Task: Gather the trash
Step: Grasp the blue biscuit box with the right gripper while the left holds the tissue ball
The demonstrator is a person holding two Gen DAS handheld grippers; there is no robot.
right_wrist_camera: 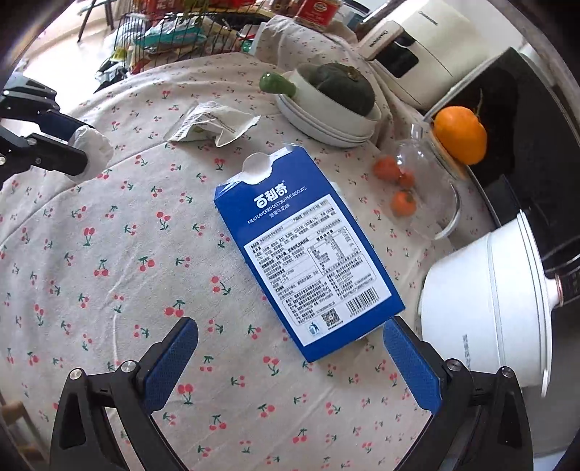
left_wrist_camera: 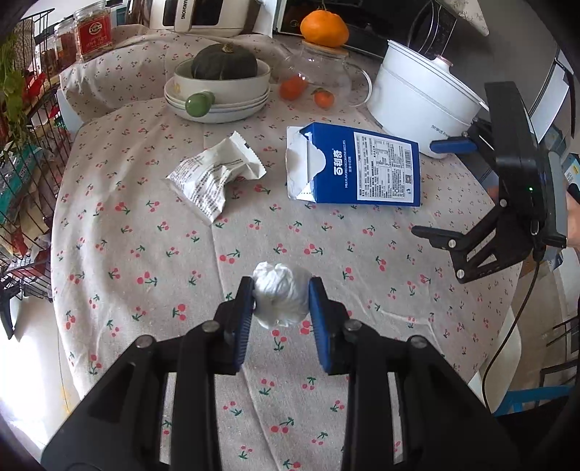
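A crumpled white tissue ball point(left_wrist_camera: 278, 295) sits between the blue pads of my left gripper point(left_wrist_camera: 281, 293), which is shut on it just above the cherry-print tablecloth; it also shows in the right wrist view point(right_wrist_camera: 92, 145). An empty blue biscuit box point(left_wrist_camera: 357, 165) lies flat, its torn end open. A crumpled white snack wrapper point(left_wrist_camera: 214, 174) lies left of it. My right gripper point(right_wrist_camera: 290, 338) is open wide, its pads on either side of the box's point(right_wrist_camera: 304, 261) near end. The wrapper point(right_wrist_camera: 212, 123) lies beyond.
A white electric pot point(right_wrist_camera: 496, 300) stands close to the right gripper's right finger. Stacked bowls with a dark squash point(left_wrist_camera: 223, 78), a glass teapot with small oranges point(left_wrist_camera: 319, 76), a large orange point(left_wrist_camera: 324, 29) and jars stand at the back. A wire rack point(left_wrist_camera: 25, 152) is at left.
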